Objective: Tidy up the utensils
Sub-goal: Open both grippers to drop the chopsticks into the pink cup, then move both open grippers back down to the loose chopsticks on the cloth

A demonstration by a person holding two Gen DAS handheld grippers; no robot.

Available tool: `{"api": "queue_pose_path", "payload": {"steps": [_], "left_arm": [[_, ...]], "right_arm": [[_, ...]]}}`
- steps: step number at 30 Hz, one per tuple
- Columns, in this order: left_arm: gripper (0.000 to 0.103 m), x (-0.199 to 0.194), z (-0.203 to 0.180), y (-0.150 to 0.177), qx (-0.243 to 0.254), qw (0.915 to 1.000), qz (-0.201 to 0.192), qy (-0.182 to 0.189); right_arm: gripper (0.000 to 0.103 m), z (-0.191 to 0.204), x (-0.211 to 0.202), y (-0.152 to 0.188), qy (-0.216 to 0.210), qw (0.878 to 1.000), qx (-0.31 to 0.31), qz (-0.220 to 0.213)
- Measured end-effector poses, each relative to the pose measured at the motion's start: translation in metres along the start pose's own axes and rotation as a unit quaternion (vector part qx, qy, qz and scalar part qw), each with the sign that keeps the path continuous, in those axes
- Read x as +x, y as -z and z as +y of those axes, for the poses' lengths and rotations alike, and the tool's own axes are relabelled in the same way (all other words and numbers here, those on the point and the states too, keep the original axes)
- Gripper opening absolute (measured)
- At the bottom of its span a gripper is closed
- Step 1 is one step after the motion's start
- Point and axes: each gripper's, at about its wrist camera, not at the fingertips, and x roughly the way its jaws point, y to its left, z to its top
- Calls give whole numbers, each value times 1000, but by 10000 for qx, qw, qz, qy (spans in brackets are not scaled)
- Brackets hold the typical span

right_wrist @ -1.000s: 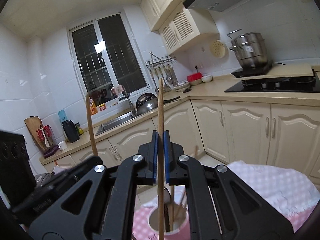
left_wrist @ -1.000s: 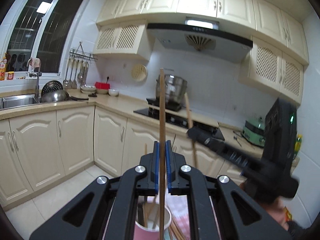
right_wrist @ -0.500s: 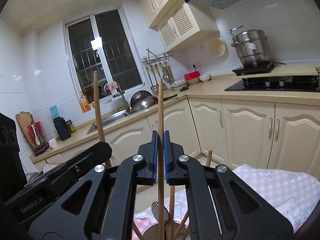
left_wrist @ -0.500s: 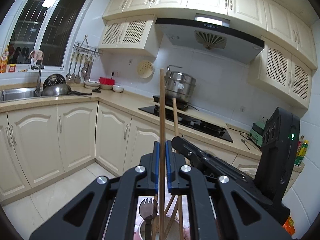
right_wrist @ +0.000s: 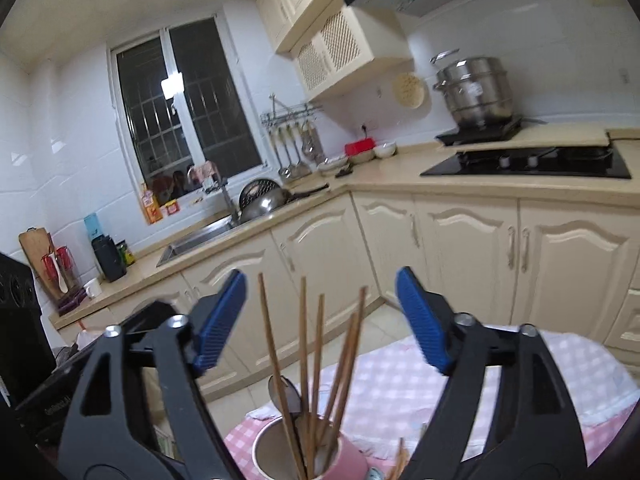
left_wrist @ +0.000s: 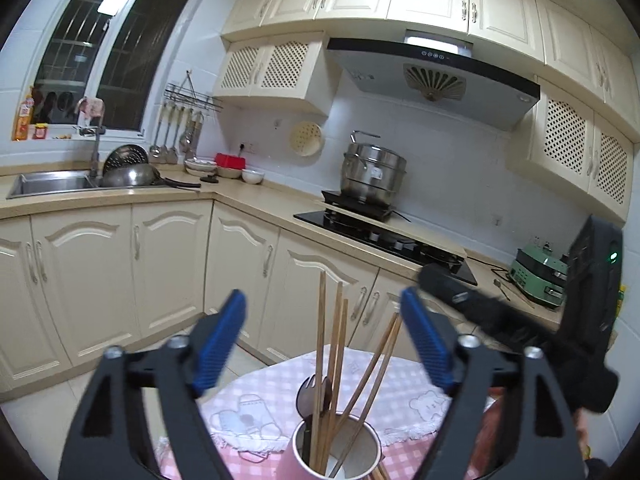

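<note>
two grippers hover over one pink cup (left_wrist: 336, 456), both with their blue-padded jaws spread wide and holding nothing. the left gripper (left_wrist: 322, 344) frames the cup from above; several wooden chopsticks (left_wrist: 320, 360) stand inside it, some near upright, others leaning to the right, and a dark spork (left_wrist: 310, 394) pokes up beside them on the left side of the bundle. the right gripper's black body (left_wrist: 516, 328) reaches in from the right of that view, close behind the left gripper's right finger.

from the right wrist view, the right gripper (right_wrist: 320, 316) also sits open above the same cup (right_wrist: 344, 460), with the chopsticks (right_wrist: 304, 364) fanning up between its blue pads (right_wrist: 420, 320) without touching them. a dark spoon-like head (right_wrist: 286, 394) shows just behind the sticks. more wooden sticks (right_wrist: 398, 462) lie on the table just right of the cup, mostly cut off by the frame edge.

the cup stands on a small table covered with a pink checked cloth (left_wrist: 400, 384) printed with cartoon bears. behind are cream kitchen cabinets (left_wrist: 168, 264), a sink (left_wrist: 52, 182) under the window, a black hob (left_wrist: 384, 236) and a steel steamer pot (left_wrist: 374, 174).
</note>
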Motion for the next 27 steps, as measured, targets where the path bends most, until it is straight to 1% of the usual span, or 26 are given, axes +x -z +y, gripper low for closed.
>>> {"api": "queue_pose_path", "payload": {"steps": [2,5,10,12,14,20,25,27], "left_arm": [[89,-6,-1,0,36,10000,-9,-85],[92,-11,-4,2,88,9997,80,-217],[93,-16,-8,11,158,9989,281,-327],[93,-17,-9,16,166,9986,368,-347],[93,-19,-11,20,180,9982,444,-370],[93,-25,-20,34,279,9968,658,-366],[93,-27,-26,49,391,9949,860,-361],[93,-27,-27,56,394,9941,943,-349]], "right_arm": [[94,-5,-10,-4,109,9999,25,-31],[96,-16,-21,-7,230,9997,93,63],[97,-32,-31,0,469,9980,195,384],[97,-39,-33,5,553,9966,227,566],[97,-45,-34,11,674,9939,254,839],[97,-62,-32,41,916,9811,288,1679],[97,-74,-34,70,1032,9696,371,2186],[97,-79,-35,80,1069,9661,405,2314]]}}
